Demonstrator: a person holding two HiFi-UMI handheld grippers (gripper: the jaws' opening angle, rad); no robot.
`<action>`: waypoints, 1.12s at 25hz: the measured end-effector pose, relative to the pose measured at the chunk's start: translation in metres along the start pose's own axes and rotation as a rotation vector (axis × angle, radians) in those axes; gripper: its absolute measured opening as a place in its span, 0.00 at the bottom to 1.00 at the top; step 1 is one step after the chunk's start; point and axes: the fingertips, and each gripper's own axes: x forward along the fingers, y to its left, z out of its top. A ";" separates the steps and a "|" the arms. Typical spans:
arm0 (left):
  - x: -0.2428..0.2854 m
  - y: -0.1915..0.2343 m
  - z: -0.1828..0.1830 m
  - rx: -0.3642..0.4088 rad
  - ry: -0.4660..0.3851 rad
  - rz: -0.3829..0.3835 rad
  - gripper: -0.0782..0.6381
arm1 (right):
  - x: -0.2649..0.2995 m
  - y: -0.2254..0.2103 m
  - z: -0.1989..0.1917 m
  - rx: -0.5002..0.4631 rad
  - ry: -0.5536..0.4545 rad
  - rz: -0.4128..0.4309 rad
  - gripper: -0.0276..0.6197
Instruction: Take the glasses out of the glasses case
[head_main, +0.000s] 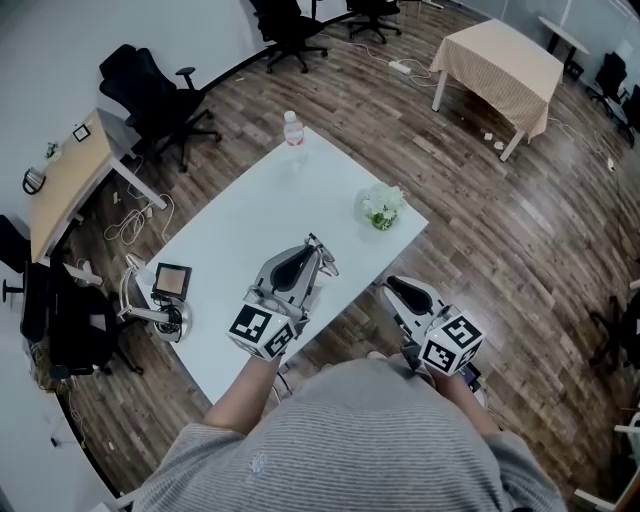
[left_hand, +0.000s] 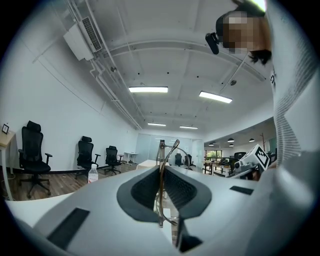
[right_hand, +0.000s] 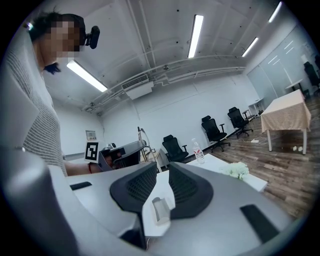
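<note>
My left gripper (head_main: 318, 246) hangs over the near edge of the white table (head_main: 240, 225), shut on a pair of thin wire-framed glasses (head_main: 325, 256). In the left gripper view the glasses (left_hand: 172, 150) stand upright, clamped edge-on between the two dark pads (left_hand: 142, 192). My right gripper (head_main: 393, 286) sits just off the table's near right corner. Its jaws (right_hand: 162, 172) stand a narrow gap apart with nothing between them. The right gripper view also shows the left gripper (right_hand: 122, 156) holding the glasses (right_hand: 142, 141). No glasses case shows in any view.
A water bottle (head_main: 293, 128) stands at the table's far end and a small bunch of white flowers (head_main: 381, 207) near its right edge. A stand with a small box (head_main: 168, 296) is beside the table's left side. Office chairs (head_main: 150, 95) and a cloth-covered table (head_main: 500, 62) stand further off.
</note>
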 end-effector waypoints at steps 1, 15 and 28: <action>0.000 -0.001 0.002 -0.001 -0.003 -0.003 0.16 | 0.000 0.000 0.001 -0.003 0.001 -0.001 0.17; 0.001 -0.005 0.002 -0.004 0.003 -0.010 0.16 | 0.000 -0.002 0.001 -0.036 0.016 -0.007 0.07; 0.004 -0.002 -0.001 -0.016 0.005 -0.003 0.16 | 0.000 -0.006 0.000 -0.037 0.026 -0.018 0.07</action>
